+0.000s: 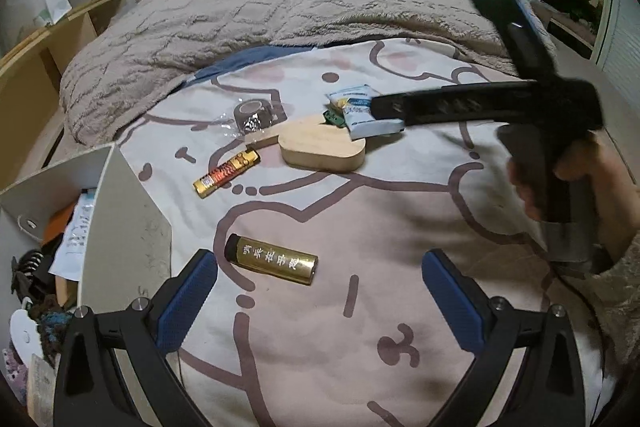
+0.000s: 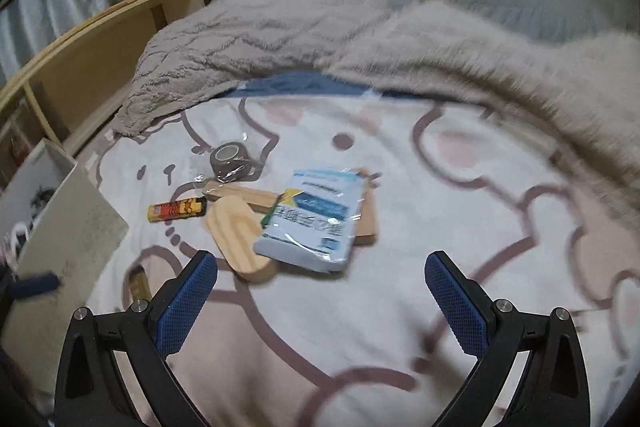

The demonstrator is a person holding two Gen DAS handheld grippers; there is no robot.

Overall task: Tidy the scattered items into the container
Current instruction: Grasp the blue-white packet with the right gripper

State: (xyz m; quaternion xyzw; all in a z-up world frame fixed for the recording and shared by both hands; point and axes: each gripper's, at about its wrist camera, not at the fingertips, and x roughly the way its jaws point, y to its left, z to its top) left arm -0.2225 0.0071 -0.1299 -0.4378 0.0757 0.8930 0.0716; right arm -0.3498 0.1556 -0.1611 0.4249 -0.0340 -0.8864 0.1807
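My left gripper (image 1: 320,275) is open and empty, just short of a gold tube (image 1: 271,259) with black characters that lies on the bed cover. Farther off lie a small gold and red tube (image 1: 226,174), a wooden piece (image 1: 320,147), a roll of dark tape in clear wrap (image 1: 252,115) and a blue and white packet (image 1: 360,111). My right gripper (image 2: 320,275) is open and empty, above the bed, close to the packet (image 2: 316,219) and the wooden piece (image 2: 240,239). The white box (image 1: 124,227) stands at the left with several items inside.
A fluffy beige blanket (image 1: 224,11) is heaped across the far half of the bed. The right hand-held gripper's body (image 1: 520,99) crosses the left wrist view on the right. Wooden shelving (image 2: 100,43) runs along the left of the bed.
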